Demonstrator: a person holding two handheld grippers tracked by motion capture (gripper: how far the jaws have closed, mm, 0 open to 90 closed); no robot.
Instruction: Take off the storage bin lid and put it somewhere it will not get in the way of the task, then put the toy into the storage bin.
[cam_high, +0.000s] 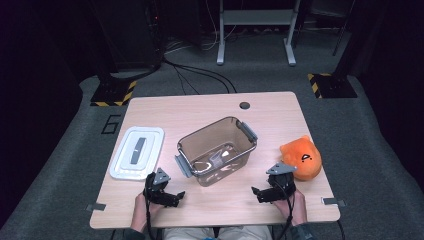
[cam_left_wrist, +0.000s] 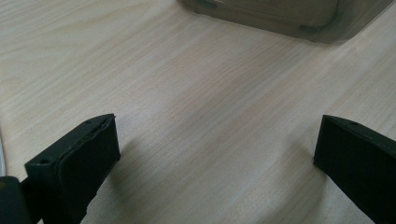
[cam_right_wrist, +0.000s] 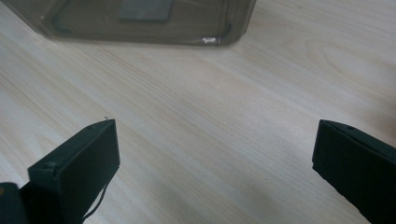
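I am holding the left gripper (cam_high: 179, 195) low at the near left, its jaws spread wide and pointing inward to the right. I am holding the right gripper (cam_high: 255, 192) low at the near right, jaws likewise gaping, pointing inward to the left. My hands are gripping both from behind.
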